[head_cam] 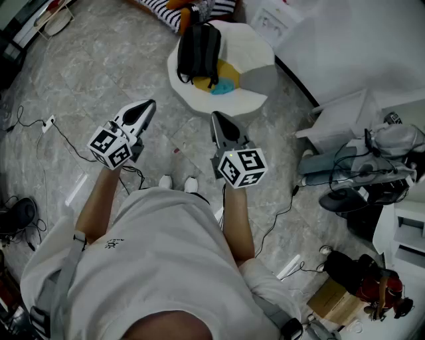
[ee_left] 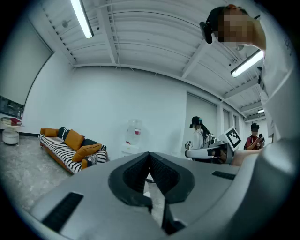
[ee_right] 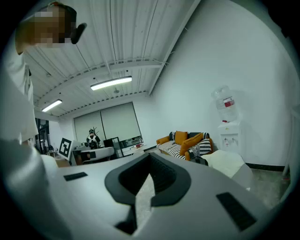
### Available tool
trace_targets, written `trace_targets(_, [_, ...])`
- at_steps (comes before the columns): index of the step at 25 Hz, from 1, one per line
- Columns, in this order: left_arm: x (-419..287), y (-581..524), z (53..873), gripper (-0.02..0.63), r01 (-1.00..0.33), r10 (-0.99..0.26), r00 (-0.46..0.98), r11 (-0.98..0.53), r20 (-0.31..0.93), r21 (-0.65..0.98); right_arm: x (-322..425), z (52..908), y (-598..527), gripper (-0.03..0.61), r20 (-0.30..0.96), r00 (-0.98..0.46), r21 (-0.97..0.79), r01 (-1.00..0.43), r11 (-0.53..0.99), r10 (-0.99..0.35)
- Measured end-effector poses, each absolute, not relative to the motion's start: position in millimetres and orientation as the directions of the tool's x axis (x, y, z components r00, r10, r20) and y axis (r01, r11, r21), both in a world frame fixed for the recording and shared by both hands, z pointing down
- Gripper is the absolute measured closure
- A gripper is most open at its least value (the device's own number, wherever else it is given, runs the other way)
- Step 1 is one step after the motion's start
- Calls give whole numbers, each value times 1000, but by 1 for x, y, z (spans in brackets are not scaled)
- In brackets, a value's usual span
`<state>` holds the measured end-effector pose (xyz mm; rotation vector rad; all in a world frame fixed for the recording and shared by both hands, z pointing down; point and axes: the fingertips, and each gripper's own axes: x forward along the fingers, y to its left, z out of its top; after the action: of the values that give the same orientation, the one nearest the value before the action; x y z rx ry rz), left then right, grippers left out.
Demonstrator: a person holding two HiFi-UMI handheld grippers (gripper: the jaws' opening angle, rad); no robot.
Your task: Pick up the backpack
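You have not started the pick-up proper yet: the backpack (head_cam: 199,53) lies untouched on the white seat (head_cam: 199,103) ahead of you, resting against its far side with a yellow cushion (head_cam: 229,72) just beside it, and the striped sofa (head_cam: 163,10) is behind. Both tools are held out in front of your body over the bare floor (head_cam: 86,60), well short of the seat. The left gripper (head_cam: 149,105) has its fingers pressed together with nothing between them, and its own view looks across the room at the sofa, not at the bag. The right gripper (head_cam: 216,117) is also closed and empty (its view catches the white seat off to the right, so it is the nearer of the two to the target). What remains, by my reading, is nearly everything: step closer, spread the fingers of at least one tool, find a strap or the top handle, close on it and lift the bag clear of the seat.
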<state>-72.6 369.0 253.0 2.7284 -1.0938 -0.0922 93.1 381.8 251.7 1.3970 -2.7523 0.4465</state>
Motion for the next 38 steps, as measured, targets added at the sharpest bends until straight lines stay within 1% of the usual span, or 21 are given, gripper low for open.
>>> trace_targets(16, [-133, 386, 261, 611, -653, -670, 742, -725, -4, 219, 40, 256, 406, 571, 140, -584, -274, -799, 535, -800])
trace_targets(28, [-171, 406, 266, 611, -643, -659, 752, -738, -12, 202, 12, 258, 429, 571, 147, -551, -248, -825, 509, -821])
trace_targets(38, [-164, 408, 276, 611, -648, -661, 750, -733, 3, 206, 20, 265, 424, 571, 142, -560, -269, -816, 512, -816])
